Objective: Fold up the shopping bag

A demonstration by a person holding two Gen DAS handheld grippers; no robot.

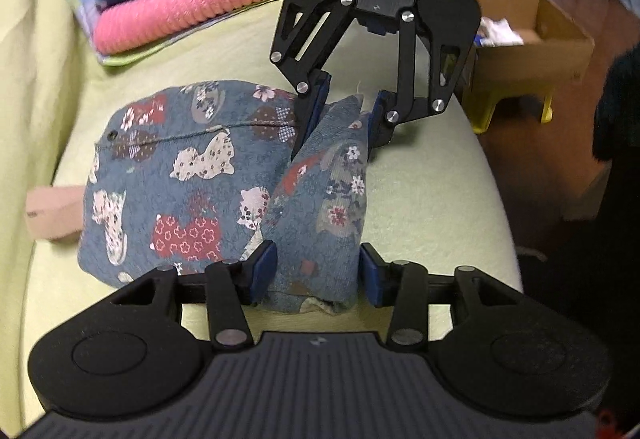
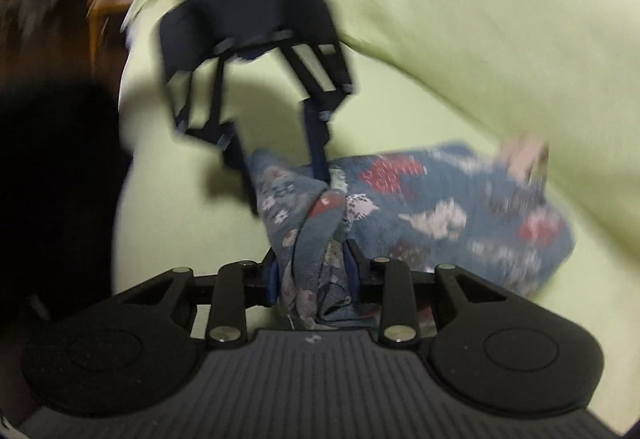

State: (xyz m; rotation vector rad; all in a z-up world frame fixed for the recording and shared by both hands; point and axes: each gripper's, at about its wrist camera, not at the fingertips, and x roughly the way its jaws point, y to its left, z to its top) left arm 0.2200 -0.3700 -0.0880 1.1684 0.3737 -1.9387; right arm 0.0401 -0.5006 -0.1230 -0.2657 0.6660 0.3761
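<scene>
Blue cat-print fabric shopping bag (image 1: 192,179) at centre frame on pale green sofa cushion (image 1: 432,199); left tongs (image 1: 318,271) apart, straddling a raised fold; right tongs (image 2: 312,279) clamped on bunched cloth.

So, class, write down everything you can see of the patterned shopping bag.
The shopping bag is soft blue-grey cloth printed with white cats, red patches and small flowers, with a stitched seam across it. It lies partly folded and rumpled on a pale green cover. One raised fold stands between the open left claw. The right claw is shut on bunched cloth at the far end.
</scene>
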